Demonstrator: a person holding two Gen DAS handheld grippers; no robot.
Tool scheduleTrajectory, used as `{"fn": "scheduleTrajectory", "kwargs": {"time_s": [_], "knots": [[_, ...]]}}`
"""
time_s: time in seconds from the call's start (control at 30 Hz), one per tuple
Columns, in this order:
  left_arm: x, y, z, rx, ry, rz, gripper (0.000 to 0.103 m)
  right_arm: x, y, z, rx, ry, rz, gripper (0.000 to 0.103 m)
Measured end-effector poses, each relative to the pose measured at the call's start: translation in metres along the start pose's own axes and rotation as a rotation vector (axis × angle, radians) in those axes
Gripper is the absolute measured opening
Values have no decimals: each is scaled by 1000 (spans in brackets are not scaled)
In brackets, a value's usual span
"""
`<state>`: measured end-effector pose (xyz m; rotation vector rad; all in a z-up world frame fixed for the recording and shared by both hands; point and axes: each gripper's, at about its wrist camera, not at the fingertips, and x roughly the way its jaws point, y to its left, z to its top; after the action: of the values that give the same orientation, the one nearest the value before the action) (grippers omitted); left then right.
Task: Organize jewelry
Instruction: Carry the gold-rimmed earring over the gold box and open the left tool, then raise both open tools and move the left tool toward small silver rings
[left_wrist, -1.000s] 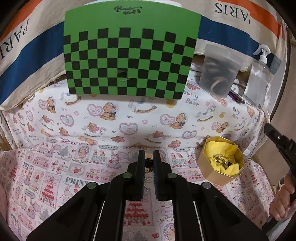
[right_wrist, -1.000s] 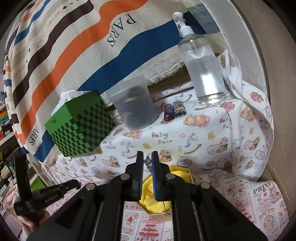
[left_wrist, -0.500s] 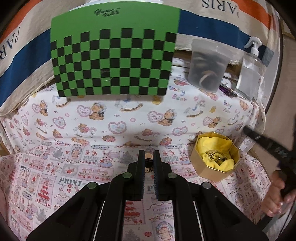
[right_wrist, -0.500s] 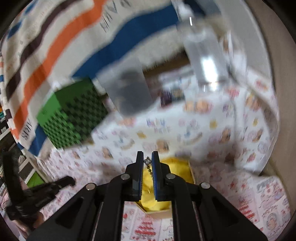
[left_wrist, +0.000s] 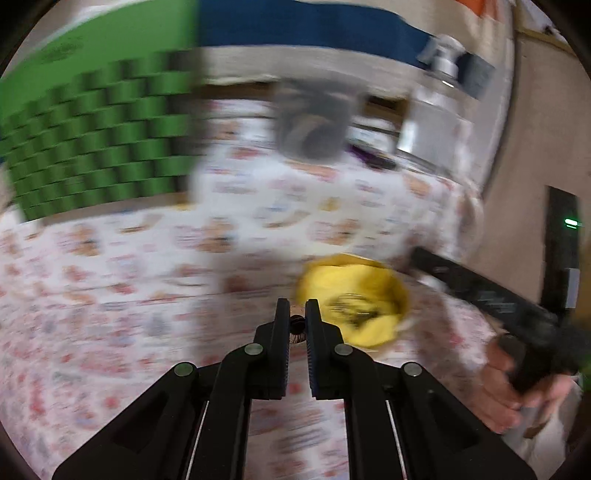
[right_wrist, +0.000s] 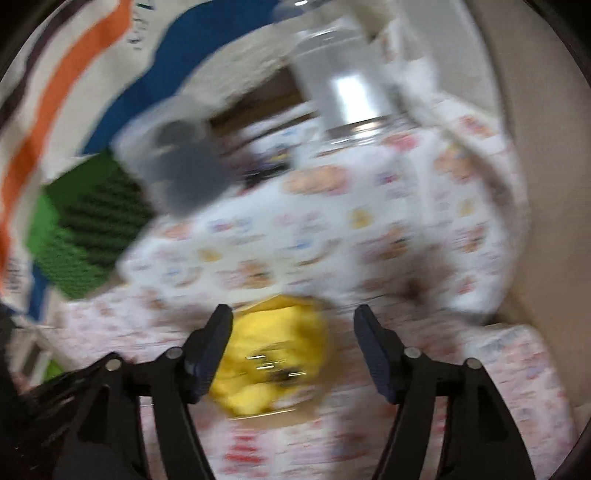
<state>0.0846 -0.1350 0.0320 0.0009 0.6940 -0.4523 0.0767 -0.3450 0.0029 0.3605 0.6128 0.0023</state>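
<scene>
Both views are motion-blurred. An octagonal box lined with yellow cloth (left_wrist: 354, 295) holds jewelry pieces (left_wrist: 351, 310) on the patterned tablecloth. My left gripper (left_wrist: 297, 314) is shut on a small dark jewelry piece (left_wrist: 297, 326), just left of the box. My right gripper (right_wrist: 291, 325) is open wide and empty above the same box (right_wrist: 273, 354), where a blurred jewelry piece (right_wrist: 280, 371) lies on the cloth. The right gripper body (left_wrist: 498, 306) shows at the right of the left wrist view.
A green checkered box (left_wrist: 92, 147) stands at the back left. A grey translucent cup (left_wrist: 314, 122) and a clear spray bottle (left_wrist: 436, 122) stand at the back. A beige wall (right_wrist: 546, 184) lies to the right.
My right gripper opened and its necklace dropped into the yellow box. My left gripper, still shut on its piece, swung right toward the box. Both views turned blurry.
</scene>
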Motion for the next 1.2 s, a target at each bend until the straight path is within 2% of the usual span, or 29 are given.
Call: {"fn": "scheduleTrajectory", "kwargs": {"time_s": [0.03,0.07,0.3,0.33,0.4,0.43,0.47,0.53,0.63,0.7,0.73,0.83,1.07,1.2], "knots": [[5,-6,2,13,7,-6,7,3,-2,1,-20,13,-63,70],[12,-12,5,27,15,-7,7,4,-6,0,-24,17,-77,70],[39,-27,19,25,22,-51,9,4,-35,4,70,20,-117,74],[40,-26,20,16,20,-48,17,5,-39,5,82,20,-121,75],[37,-22,22,4,5,-63,26,4,-43,5,103,24,-118,76],[33,-20,22,7,-7,-50,35,4,-44,5,111,22,-113,77],[29,-19,22,19,-23,-29,41,4,-43,5,114,18,-109,78],[17,-17,19,56,-67,26,67,3,-38,5,105,9,-108,81],[-9,-7,11,83,-162,112,88,1,-27,3,66,-11,-98,88],[-22,-1,5,88,-212,174,97,-1,-14,0,16,-31,-87,91],[-29,3,0,87,-238,180,102,-4,-7,-2,-12,-45,-76,93],[-44,16,-9,57,-266,199,103,-12,9,-7,-70,-87,-46,101],[-70,43,-28,6,-309,239,103,-25,33,-17,-137,-142,-14,102],[-76,62,-37,-63,-350,238,103,-28,44,-26,-169,-164,-15,103]]}}
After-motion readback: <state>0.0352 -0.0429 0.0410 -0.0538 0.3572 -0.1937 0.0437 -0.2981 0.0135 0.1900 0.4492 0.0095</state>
